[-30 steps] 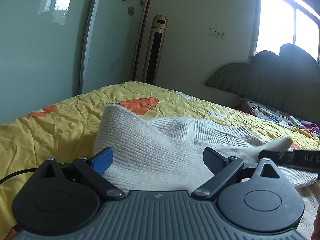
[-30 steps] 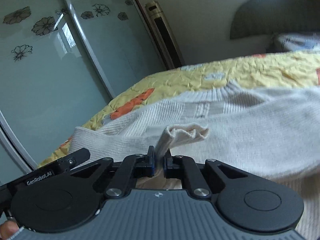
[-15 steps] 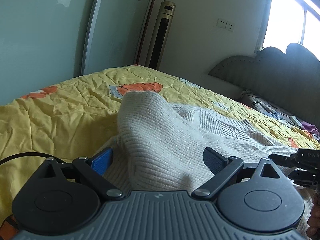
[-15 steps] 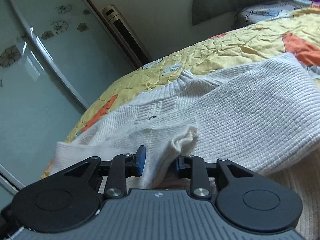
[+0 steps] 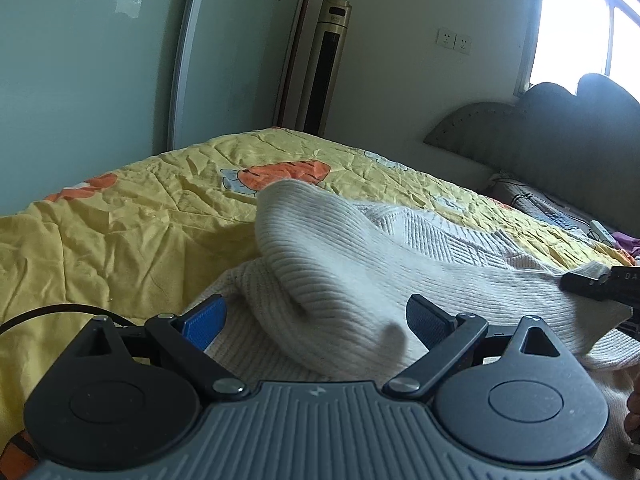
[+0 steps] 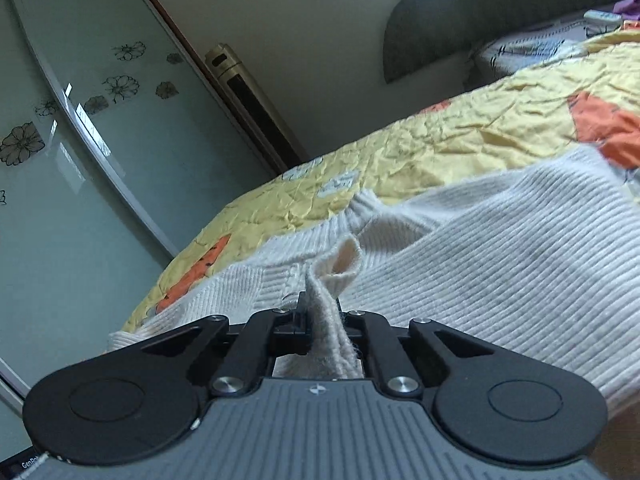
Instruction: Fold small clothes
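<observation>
With our right gripper (image 6: 322, 320) clamped on the cream sweater's (image 5: 360, 264) cuff, our left gripper (image 5: 316, 322) gapes around a raised fold; the sweater stretches rightward across the yellow quilt (image 5: 120, 224), nearer our left.

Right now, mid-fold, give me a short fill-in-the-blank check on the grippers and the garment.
1. The right gripper is shut on a bunched fold of the ____ knit sweater.
2. The left gripper stands ____, sweater cloth lying between its fingers.
3. The sweater lies on a ____ bedspread with orange patches.

Missing words: cream; open; yellow
</observation>
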`<control>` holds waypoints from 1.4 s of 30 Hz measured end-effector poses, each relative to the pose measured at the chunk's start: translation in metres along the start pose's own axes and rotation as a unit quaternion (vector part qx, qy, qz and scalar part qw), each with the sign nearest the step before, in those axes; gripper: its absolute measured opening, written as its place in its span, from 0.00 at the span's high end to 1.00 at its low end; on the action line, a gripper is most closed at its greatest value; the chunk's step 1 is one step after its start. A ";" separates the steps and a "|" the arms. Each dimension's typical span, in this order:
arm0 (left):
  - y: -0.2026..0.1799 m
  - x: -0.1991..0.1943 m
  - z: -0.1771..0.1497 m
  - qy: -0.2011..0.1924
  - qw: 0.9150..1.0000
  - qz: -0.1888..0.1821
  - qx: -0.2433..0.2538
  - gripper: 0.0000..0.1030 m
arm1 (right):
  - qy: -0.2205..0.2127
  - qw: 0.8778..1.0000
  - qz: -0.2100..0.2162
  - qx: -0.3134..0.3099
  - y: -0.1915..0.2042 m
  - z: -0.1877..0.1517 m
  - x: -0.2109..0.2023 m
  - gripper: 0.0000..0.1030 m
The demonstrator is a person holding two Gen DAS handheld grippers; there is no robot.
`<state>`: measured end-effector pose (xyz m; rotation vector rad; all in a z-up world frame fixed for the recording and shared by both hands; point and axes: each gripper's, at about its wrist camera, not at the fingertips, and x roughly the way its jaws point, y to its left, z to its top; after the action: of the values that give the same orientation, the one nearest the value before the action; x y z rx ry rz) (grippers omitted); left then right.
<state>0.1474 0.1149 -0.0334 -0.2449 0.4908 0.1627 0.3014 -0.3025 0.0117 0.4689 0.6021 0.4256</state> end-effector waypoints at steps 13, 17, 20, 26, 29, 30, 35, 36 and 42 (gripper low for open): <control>-0.018 -0.001 0.021 0.076 0.992 0.034 0.100 0.05 | -0.081 0.990 0.006 0.114 -0.053 0.015 -0.034 0.89; -0.021 0.002 0.049 0.032 0.987 0.075 0.141 0.05 | -0.111 0.990 0.033 0.078 -0.049 0.029 -0.049 0.90; -0.016 0.015 0.068 0.027 0.987 0.079 0.134 0.05 | -0.045 0.997 0.016 0.056 -0.055 0.031 -0.031 0.89; 0.010 0.047 0.087 0.074 0.996 0.043 0.039 0.05 | 0.005 0.996 -0.027 0.083 -0.064 0.022 -0.014 0.53; 0.027 0.068 0.095 0.117 0.993 0.023 -0.024 0.05 | 0.023 0.997 -0.051 0.047 -0.055 0.017 -0.008 0.49; 0.031 0.074 0.096 0.127 0.991 0.017 -0.045 0.05 | 0.028 0.997 -0.061 0.023 -0.050 0.014 -0.006 0.49; 0.039 0.103 0.114 0.166 0.984 0.015 -0.069 0.05 | 0.028 0.993 -0.102 -0.059 -0.028 0.008 -0.008 0.58; 0.039 0.109 0.117 0.177 0.981 0.014 -0.072 0.05 | 0.015 0.991 -0.119 -0.059 -0.030 0.011 -0.012 0.61; 0.043 0.137 0.127 0.216 0.970 0.002 -0.109 0.06 | 0.058 0.995 -0.068 -0.051 -0.045 0.014 -0.008 0.55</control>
<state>0.3141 0.2032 0.0002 -0.4994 0.9087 0.1681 0.3152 -0.3469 0.0017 0.3056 0.7168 0.3532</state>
